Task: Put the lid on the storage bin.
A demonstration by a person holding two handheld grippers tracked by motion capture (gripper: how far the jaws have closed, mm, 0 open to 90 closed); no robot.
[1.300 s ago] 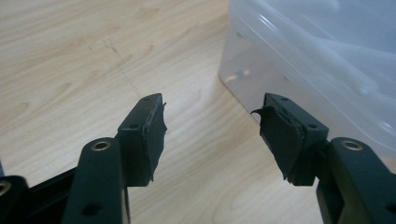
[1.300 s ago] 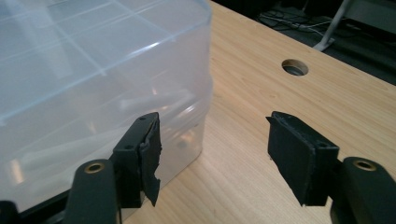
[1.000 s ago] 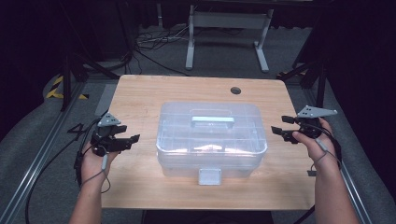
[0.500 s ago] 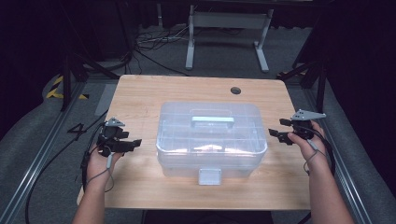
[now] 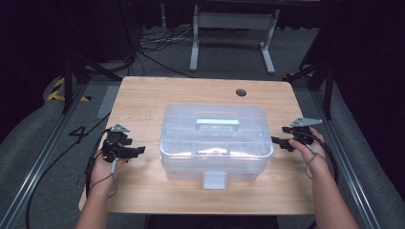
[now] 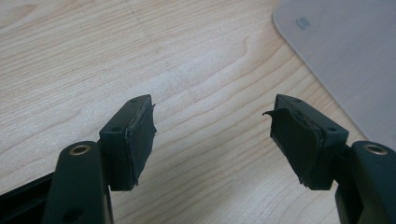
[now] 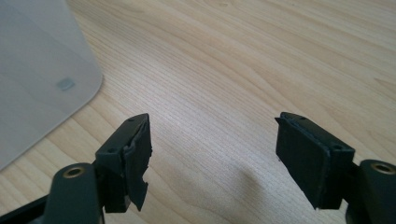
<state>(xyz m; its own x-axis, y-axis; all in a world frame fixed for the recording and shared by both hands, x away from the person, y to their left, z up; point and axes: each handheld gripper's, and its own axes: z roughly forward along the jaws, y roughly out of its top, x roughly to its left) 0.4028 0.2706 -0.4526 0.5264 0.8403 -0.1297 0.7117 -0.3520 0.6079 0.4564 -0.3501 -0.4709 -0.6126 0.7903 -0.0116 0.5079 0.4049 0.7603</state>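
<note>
Clear plastic storage box is sitting mid-table on the wooden table, lid on, pale handle lying flat on top, latch tab facing the person's side.

Left gripper is hovering just off the box's left side, near but apart, jaws pointing toward it. Its jaws have just been opening and are standing wide and released, nothing between them; in the left gripper view bare wood is lying between the black pads, and a rounded corner of the box is showing up and to the right, beyond the jaws.

Right gripper is hanging right at the box's right side, tips very close to the wall; contact can't be told. Its jaws have also just been opening, released, gripping nothing; in the right gripper view only table grain is lying between the pads, box corner off to the upper left.

Writing: a "4" marked on the floor left of the table. No readable label on the box.
</note>
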